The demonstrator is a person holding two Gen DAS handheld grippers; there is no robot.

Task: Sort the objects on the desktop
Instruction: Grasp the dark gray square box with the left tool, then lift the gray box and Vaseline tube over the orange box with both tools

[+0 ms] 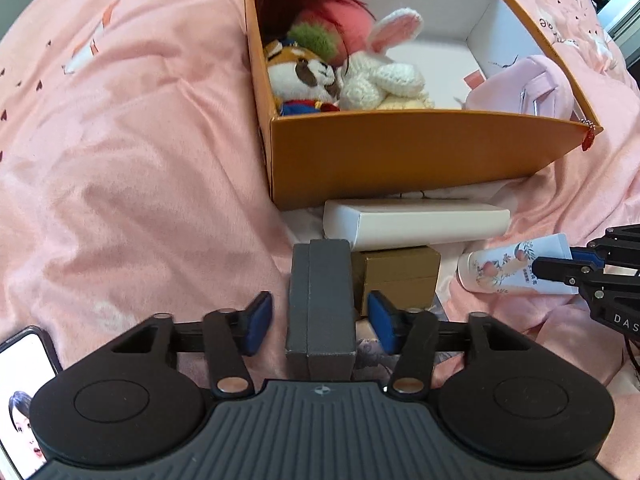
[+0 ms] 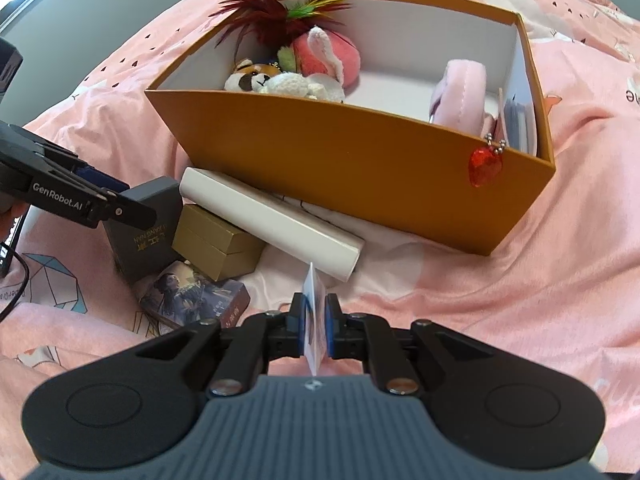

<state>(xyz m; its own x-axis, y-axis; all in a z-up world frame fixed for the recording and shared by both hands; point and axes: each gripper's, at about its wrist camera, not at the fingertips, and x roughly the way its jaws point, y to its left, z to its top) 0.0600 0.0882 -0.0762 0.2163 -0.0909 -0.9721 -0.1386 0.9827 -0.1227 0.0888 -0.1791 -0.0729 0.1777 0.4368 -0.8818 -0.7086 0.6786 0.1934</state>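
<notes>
The left gripper (image 1: 320, 322), marked "GenRobot.AI", has its blue pads spread either side of an upright grey box (image 1: 320, 300) with gold lettering, not touching it. The right gripper (image 2: 316, 326) is clamped on the flat end of a white peach-printed tube (image 1: 516, 268) lying crosswise on pink bedding (image 1: 120, 160), near the smooth orange cardboard box (image 2: 360, 168) of plush toys.

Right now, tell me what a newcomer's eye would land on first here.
The orange box on the pink bedding, with plush toys and bright feathers heaped in its far left corner. Then the left hand-held gripper straddling an upright grey box, and the right hand-held gripper pinching a tube.
</notes>
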